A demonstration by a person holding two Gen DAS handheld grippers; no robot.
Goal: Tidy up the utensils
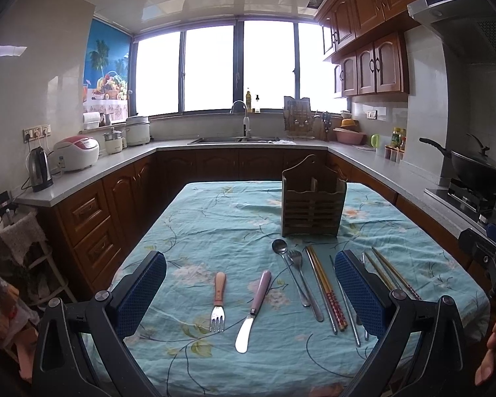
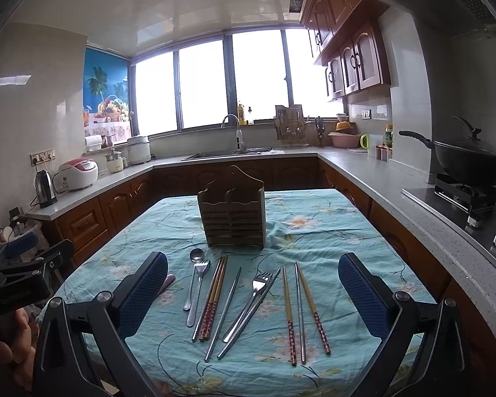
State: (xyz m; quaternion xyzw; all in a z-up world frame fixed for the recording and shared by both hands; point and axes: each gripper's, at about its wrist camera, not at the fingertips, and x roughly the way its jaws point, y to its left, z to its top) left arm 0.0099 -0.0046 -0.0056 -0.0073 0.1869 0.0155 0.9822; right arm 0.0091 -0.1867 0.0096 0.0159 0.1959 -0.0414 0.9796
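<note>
Both tongs, left (image 1: 249,292) and right (image 2: 253,294), hover spread and empty over utensils lying loose on the tabletop (image 2: 363,228); the wooden caddy (image 2: 233,213) stands upper centre, so each pick should pinch one handle crosswise.

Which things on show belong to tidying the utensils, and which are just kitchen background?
For the job: slatted wooden utensil caddy; peach-handled fork; lilac-handled butter knife; steel spoon; red-patterned chopsticks.

Background: black lidded wok; steel electric kettle; white-and-red rice cooker.
</note>
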